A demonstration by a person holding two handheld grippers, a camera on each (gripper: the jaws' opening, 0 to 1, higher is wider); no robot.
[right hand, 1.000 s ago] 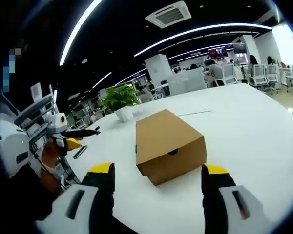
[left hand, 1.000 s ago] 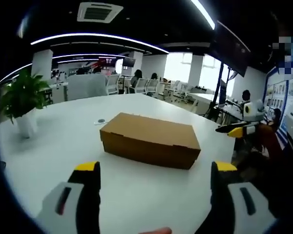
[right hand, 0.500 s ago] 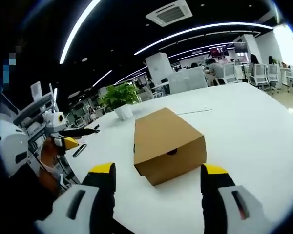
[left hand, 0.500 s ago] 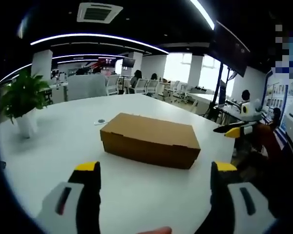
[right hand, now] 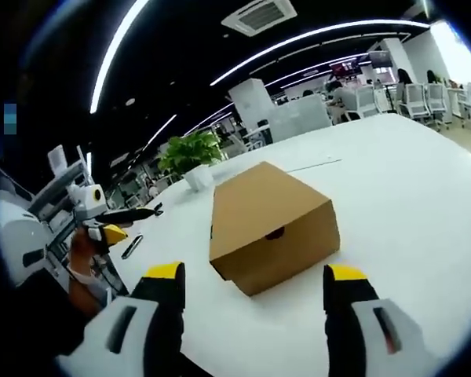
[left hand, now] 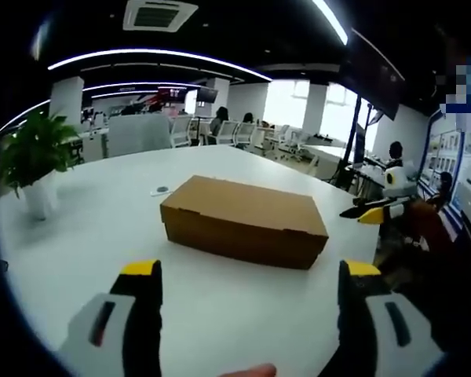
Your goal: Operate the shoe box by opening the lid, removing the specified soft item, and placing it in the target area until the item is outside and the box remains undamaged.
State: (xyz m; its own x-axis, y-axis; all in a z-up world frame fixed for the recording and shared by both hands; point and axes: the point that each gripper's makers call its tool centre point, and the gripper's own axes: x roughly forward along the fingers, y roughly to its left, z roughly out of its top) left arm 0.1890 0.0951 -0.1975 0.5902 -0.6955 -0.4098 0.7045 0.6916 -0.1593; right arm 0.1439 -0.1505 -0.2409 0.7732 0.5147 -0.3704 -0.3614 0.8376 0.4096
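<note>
Drawn slightly nearer to the shoe box (left hand: 243,222) than a second ago in both views, so that it bulks larger ahead of the fingers, most plainly in the right gripper view; box itself lying as before on the white table (left hand: 86,236), lid shut.

Seen from the left gripper (left hand: 247,276): jaws spread wide, yellow-tipped fingers (left hand: 139,269) rising well apart, nothing between them; shoe box ahead of the fingertips and between their lines, clear of both, long side facing, plain brown cardboard, flat lid flush with the walls, edges crisp and undented; small round object (left hand: 162,190) on the table beyond the box, toward the left finger's side; potted plant (left hand: 33,159) in a white pot far out past the left finger; right gripper (left hand: 373,210) entering beyond the right finger, off the table's edge, held by a hand, pointing toward the box.

Seen from the right gripper (right hand: 251,275): jaws likewise wide, fingers (right hand: 344,275) empty; shoe box (right hand: 271,225) just ahead and between them, untouched, turned corner-on, short end facing with a small dark finger hole in it; left gripper (right hand: 116,219) out past the left finger, gripped in a hand, near the table's edge; dark slim object (right hand: 131,246) lying on the table below it; potted plant (right hand: 190,160) beyond the box.
</note>
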